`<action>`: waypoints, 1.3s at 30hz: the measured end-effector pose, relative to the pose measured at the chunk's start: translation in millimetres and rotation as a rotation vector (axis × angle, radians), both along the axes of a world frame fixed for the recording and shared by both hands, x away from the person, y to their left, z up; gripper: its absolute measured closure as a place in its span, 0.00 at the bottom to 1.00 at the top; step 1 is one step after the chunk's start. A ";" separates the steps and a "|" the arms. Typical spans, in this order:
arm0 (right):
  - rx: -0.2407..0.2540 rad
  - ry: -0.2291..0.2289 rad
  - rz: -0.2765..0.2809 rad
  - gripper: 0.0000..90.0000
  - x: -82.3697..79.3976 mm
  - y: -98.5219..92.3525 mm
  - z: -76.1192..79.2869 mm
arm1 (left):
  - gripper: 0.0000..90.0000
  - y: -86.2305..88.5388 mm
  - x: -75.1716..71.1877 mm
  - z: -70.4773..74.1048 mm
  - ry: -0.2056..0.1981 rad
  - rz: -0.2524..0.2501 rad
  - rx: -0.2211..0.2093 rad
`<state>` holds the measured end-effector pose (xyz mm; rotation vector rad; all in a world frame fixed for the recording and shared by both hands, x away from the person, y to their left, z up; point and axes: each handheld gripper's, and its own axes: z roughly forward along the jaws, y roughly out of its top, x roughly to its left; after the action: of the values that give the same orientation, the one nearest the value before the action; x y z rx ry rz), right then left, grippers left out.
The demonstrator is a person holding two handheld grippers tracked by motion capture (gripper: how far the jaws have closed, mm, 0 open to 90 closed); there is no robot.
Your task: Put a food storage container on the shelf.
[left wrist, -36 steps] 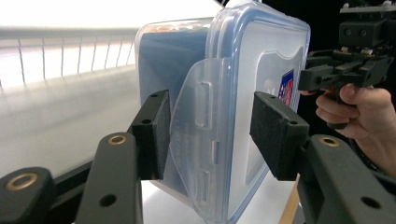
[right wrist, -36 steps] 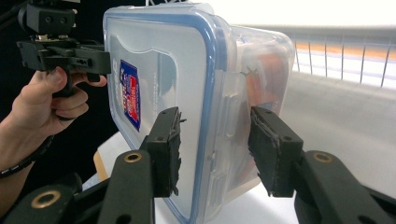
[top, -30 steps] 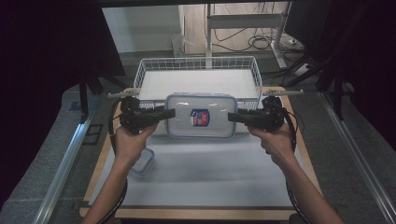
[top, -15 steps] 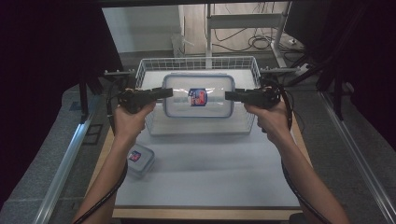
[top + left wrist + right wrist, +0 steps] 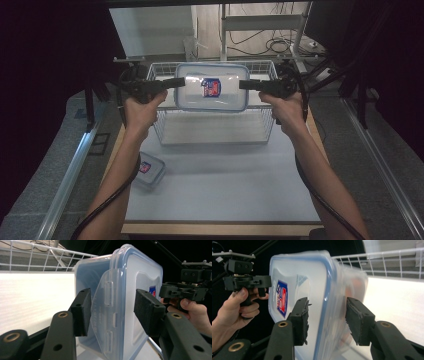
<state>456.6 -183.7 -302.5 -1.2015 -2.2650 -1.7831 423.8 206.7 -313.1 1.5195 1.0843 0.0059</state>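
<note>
High view: big clear box (image 5: 212,93) with a blue-edged lid and a red and blue sticker, held up in the air over the white wire basket (image 5: 215,131). Left gripper (image 5: 181,81) at 9 o'clock of the box, pinching its left end. Right gripper (image 5: 243,84) at 3 o'clock of the box, pinching its right end. One hand on each gripper, arms coming in from 6 o'clock. Basket on the pale table mat (image 5: 225,185), toward 12 o'clock. Small box (image 5: 148,170) with the same sticker, lying flat on the mat near 8 o'clock, well apart from the basket.

Left gripper view: box (image 5: 130,297) standing on edge between the two black pads (image 5: 147,312). Both pads pressed against it, one on the lid side, one on the bottom side. Lid clip right in the middle. Other gripper (image 5: 186,291) and its hand at 3 o'clock.

Right gripper view: box (image 5: 312,290) a bit blurry, pinched between the two pads (image 5: 299,320) at its blue rim. Sticker at 9 o'clock. Other gripper (image 5: 244,280) and its hand far at 9 o'clock. Basket wires (image 5: 392,262) at 2 o'clock.
</note>
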 end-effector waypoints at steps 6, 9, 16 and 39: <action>0.034 0.008 -0.032 0.71 11.1 -4.0 6.8 | 0.54 0.5 7.2 -6.6 0.027 0.010 -0.033; 0.019 0.014 -0.038 0.70 14.1 -0.2 3.5 | 0.54 5.4 12.0 -15.4 0.045 0.022 -0.068; 0.004 0.026 -0.058 0.68 21.3 6.8 3.3 | 0.54 8.2 16.5 -20.6 0.066 0.037 -0.100; -0.118 -0.100 -0.164 0.65 35.3 20.5 -1.2 | 0.50 3.0 26.0 -9.7 -0.054 0.129 0.020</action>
<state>491.8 -163.2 -303.6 -1.3857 -2.4231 -1.8249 449.8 209.6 -322.9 1.4564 1.1405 0.1467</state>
